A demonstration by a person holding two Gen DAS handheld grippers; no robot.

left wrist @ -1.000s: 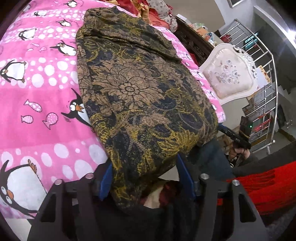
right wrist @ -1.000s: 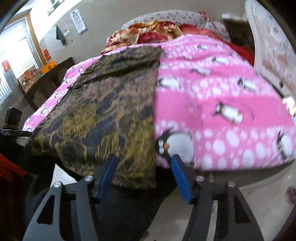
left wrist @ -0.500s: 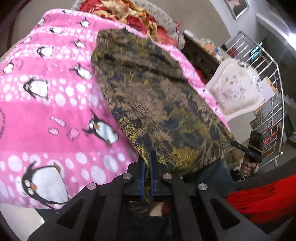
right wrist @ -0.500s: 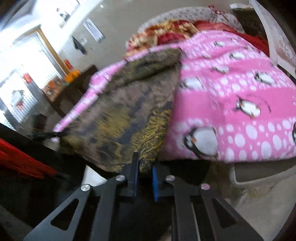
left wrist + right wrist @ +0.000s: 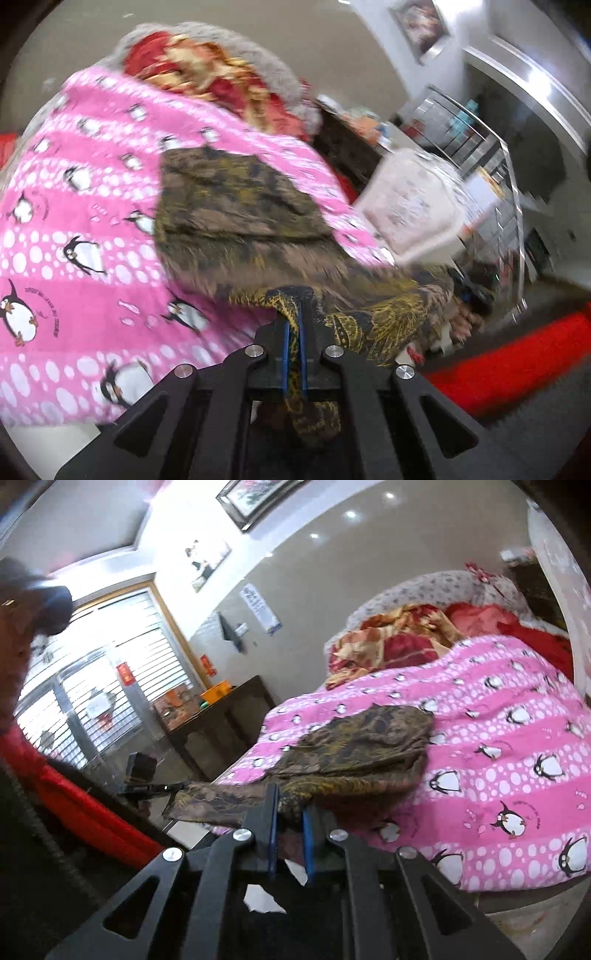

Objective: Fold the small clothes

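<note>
A brown, black and gold patterned garment (image 5: 236, 206) lies lengthwise on a pink penguin blanket (image 5: 74, 221). Its near hem is lifted off the bed's edge and stretched between both grippers. My left gripper (image 5: 294, 314) is shut on one corner of that hem, and cloth hangs down between its blue pads. In the right wrist view my right gripper (image 5: 290, 805) is shut on the other corner of the garment (image 5: 362, 746), with a thicker fold between its pads. Each gripper shows small in the other's view: the right gripper (image 5: 472, 295) and the left gripper (image 5: 155, 786).
A heap of red and gold bedding (image 5: 207, 74) lies at the bed's far end. A white upholstered chair (image 5: 410, 206) and a metal railing (image 5: 509, 184) stand on one side. A dark wooden table (image 5: 221, 716) stands on the other. The person's red clothing (image 5: 74, 805) is close by.
Both grippers went from open around the hanging hem to shut on it. They then rose with the hem, lifting it above the bed's edge, and both views tilted upward.
</note>
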